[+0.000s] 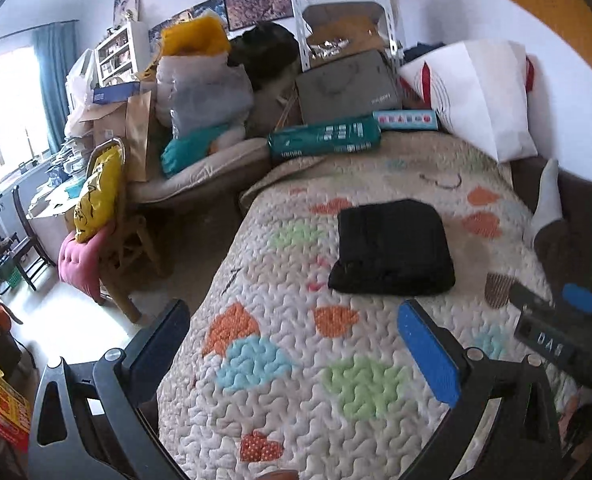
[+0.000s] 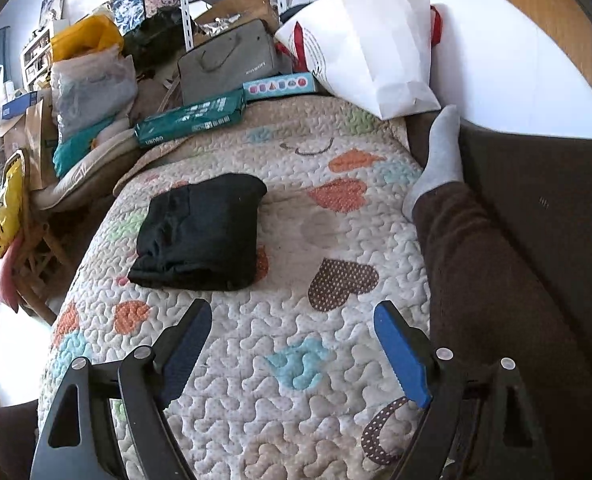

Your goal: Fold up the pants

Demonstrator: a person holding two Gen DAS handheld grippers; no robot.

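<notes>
The black pants [image 1: 391, 248] lie folded into a compact rectangle on the quilted bed cover [image 1: 296, 380]; they also show in the right wrist view [image 2: 200, 232]. My left gripper [image 1: 296, 320] is open and empty, held above the quilt in front of the pants. My right gripper [image 2: 292, 320] is open and empty, also in front of the pants and apart from them. The right gripper's body [image 1: 555, 332] shows at the right edge of the left wrist view.
A person's leg in brown trousers and a grey sock [image 2: 443, 160] lies along the bed's right side. A white paper bag [image 2: 367, 44], a teal package [image 2: 192, 120] and a grey bag [image 2: 228, 64] sit at the bed's far end. A cluttered chair [image 1: 104, 216] stands left.
</notes>
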